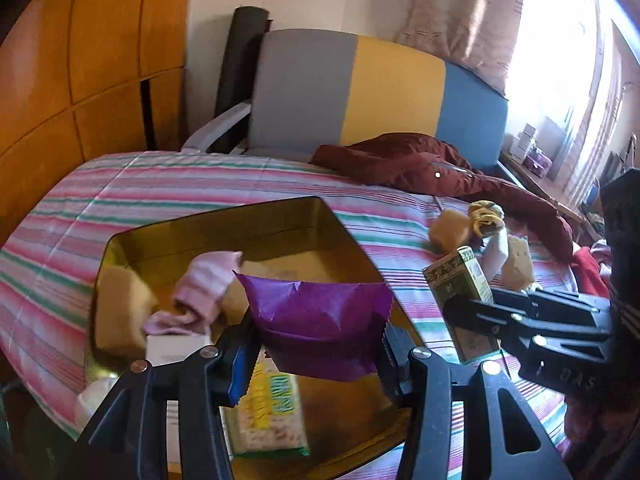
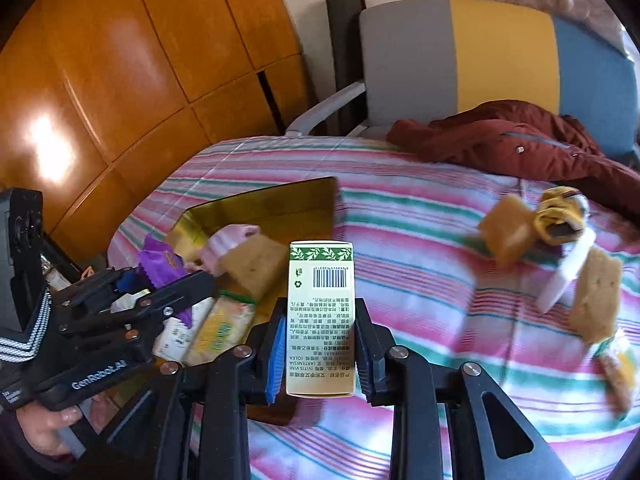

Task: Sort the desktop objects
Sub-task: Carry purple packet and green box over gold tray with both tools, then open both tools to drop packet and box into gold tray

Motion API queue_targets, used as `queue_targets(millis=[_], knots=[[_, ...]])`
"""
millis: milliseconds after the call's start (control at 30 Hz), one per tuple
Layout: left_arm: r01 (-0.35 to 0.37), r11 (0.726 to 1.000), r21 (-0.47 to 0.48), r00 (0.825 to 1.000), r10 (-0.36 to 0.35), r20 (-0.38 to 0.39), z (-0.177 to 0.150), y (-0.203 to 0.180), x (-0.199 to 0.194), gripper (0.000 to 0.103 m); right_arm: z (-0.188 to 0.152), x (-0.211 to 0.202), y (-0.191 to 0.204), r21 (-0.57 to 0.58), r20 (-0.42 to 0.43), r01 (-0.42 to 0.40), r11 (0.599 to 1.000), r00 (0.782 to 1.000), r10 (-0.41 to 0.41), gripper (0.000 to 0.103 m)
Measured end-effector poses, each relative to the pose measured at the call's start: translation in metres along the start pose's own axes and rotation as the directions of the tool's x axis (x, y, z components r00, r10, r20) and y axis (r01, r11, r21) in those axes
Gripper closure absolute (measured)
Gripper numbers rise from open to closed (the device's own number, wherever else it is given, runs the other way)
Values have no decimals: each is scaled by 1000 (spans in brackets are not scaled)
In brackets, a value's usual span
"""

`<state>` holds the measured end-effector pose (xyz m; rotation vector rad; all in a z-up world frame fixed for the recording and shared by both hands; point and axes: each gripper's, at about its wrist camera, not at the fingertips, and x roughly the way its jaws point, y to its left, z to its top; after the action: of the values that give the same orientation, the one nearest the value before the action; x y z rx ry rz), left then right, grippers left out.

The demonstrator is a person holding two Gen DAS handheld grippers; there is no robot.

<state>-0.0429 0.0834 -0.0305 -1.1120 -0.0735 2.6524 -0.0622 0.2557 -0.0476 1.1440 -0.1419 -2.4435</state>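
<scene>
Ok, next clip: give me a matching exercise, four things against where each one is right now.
Things:
1. purple wrapper
2. green and cream carton
3. pink sock
4. dark red jacket

Places:
A. lying inside the gold tray
B. clamped in the right gripper
C. on the striped cover by the headboard
D. clamped in the left gripper, over the tray

Pairs: 1-D, 2-B, 3-A, 4-C
</scene>
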Motion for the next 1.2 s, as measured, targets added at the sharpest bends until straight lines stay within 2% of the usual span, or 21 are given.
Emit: queue_targets(millis=[367, 667, 767, 900, 967, 1100, 1200], knots=[[-1, 997, -81, 1000, 1, 6, -12, 38, -9, 52, -11, 14, 39, 24, -5, -44, 999, 999, 45, 73], [39, 981, -188, 999, -37, 15, -12, 70, -16, 52, -20, 23, 56, 19, -20, -30, 999, 999, 30, 73], [77, 962, -261, 997, -75, 19, -7, 88, -18, 52, -21, 26, 62, 0, -26, -5, 1000, 1000, 5, 73], [80, 954, -290, 997, -72, 36, 2, 103, -22, 52, -21, 30, 65, -6, -32, -7, 1000, 999, 7, 73], [123, 930, -347, 992, -116, 42, 7, 115, -21, 52, -21, 32, 66, -9, -35, -6, 1000, 999, 6, 73], [110, 929, -354, 994, -97, 52, 16, 121, -19, 52, -21, 35, 63, -1, -41, -5, 1000, 999, 5, 73], [147, 909, -390, 989, -136, 56, 26, 129, -13, 52, -21, 37, 62, 2, -48, -3, 1000, 999, 3, 73]])
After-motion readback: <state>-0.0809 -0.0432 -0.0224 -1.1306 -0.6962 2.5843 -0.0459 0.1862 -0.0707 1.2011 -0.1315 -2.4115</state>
